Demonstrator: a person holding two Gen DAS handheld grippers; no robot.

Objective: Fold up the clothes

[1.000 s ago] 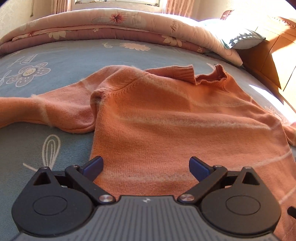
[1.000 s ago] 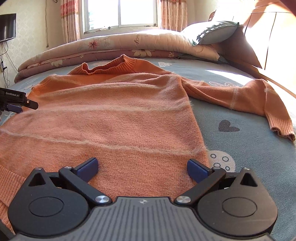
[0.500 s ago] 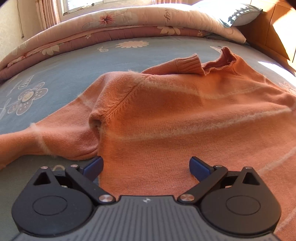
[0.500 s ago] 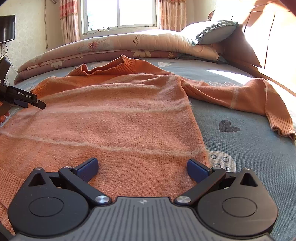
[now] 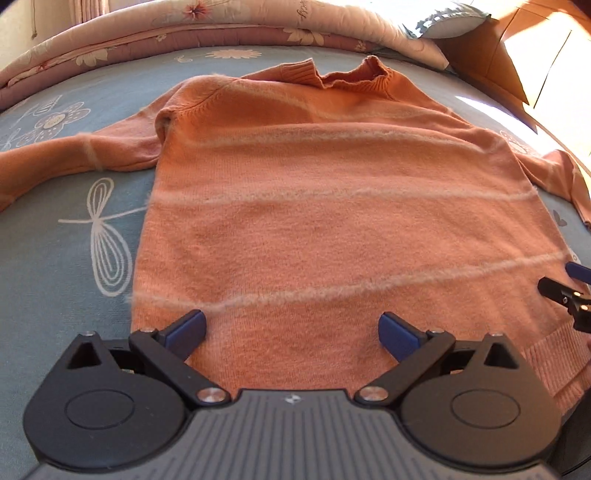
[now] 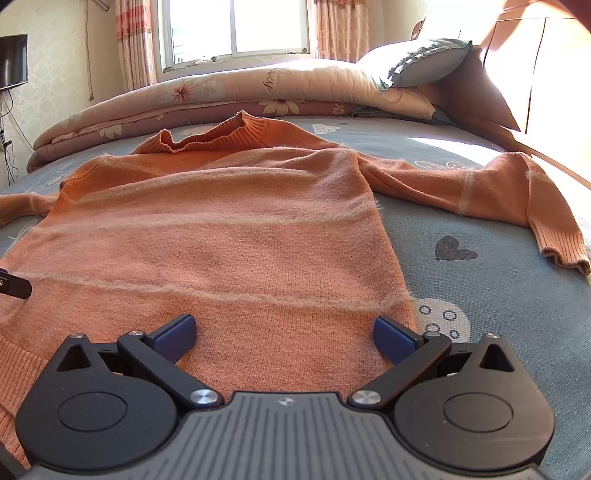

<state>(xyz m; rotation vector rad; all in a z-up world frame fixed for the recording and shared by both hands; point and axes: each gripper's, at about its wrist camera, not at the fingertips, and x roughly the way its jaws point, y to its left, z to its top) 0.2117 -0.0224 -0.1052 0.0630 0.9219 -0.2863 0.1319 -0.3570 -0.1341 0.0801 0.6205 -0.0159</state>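
Orange striped sweater (image 5: 332, 229) — flat on the blue patterned bedsheet (image 5: 55, 258), collar at 12 o'clock, sleeves toward 9 and 3 — with left gripper (image 5: 291, 328) and right gripper (image 6: 284, 332) above its hem, jaws wide apart, empty.

A folded floral quilt (image 6: 236, 92) and a grey pillow (image 6: 424, 62) are seen beyond the blue patterned bedsheet (image 6: 498, 288), below a window (image 6: 236, 29).

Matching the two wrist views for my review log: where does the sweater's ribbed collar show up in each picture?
Left wrist view: the ribbed collar sits top centre, slightly right, at the sweater's far end.
Right wrist view: the ribbed collar lies upper left of centre, below the window.
Shared landmark: the folded floral quilt lies just behind the collar in both.
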